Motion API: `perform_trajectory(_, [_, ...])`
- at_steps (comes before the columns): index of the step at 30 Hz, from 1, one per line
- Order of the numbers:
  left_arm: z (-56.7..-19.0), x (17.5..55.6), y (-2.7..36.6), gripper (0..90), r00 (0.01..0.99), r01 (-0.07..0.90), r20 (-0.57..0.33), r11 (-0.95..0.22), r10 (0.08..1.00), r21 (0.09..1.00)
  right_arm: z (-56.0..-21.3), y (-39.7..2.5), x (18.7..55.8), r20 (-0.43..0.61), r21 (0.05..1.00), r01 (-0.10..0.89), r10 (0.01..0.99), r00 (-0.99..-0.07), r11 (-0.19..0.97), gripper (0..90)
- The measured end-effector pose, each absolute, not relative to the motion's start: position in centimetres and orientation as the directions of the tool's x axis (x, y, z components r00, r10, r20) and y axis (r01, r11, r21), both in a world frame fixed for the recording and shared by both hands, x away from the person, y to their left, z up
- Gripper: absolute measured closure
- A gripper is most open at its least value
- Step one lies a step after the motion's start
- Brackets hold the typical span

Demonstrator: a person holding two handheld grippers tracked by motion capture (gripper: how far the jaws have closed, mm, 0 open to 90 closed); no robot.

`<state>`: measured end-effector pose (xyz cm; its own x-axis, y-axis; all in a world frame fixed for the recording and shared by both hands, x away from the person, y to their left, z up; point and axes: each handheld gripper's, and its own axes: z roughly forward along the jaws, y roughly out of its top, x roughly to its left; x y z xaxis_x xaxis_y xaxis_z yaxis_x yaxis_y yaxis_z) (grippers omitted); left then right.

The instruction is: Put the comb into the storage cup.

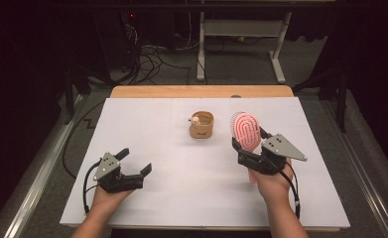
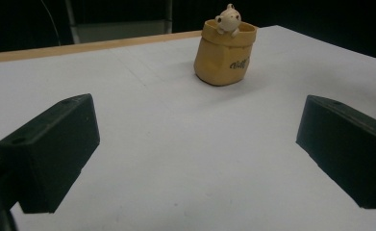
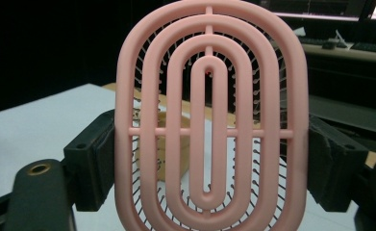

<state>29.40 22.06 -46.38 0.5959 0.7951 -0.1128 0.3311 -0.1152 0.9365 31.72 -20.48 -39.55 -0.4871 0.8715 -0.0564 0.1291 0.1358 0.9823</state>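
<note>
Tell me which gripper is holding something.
The right gripper: its jaws clamp the pink brush upright. The left gripper is open, nothing between its jaws, pointing toward the tan pot.

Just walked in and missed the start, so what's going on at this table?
A person works with a gripper in each hand. The right gripper holds a pink hairbrush upright above the white table, clamped by its sides. The left gripper is open with nothing between its jaws, low over the table. A small tan pot stands beyond them, untouched.

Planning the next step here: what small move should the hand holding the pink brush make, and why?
Probably carry the brush left toward the pot and lower it in. The right gripper already clamps the brush upright above the table, the pot stands open just beside it, and the left gripper rests open and idle.
</note>
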Motion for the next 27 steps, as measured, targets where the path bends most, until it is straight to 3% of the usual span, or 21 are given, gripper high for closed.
perform_trajectory(14, [-44.1,30.6,19.7,2.6,0.61,0.32,-0.08,-0.153,0.788,0.935,-39.0,-21.9,30.7,-0.059,0.99,0.083,0.884,-0.464,0.11,20.4])
perform_trajectory(27, [-42.7,33.8,14.6,2.6,0.667,0.306,-0.067,-0.19,0.742,0.933,-39.1,-22.1,30.6,-0.081,0.989,0.075,0.889,-0.45,0.128,20.4])
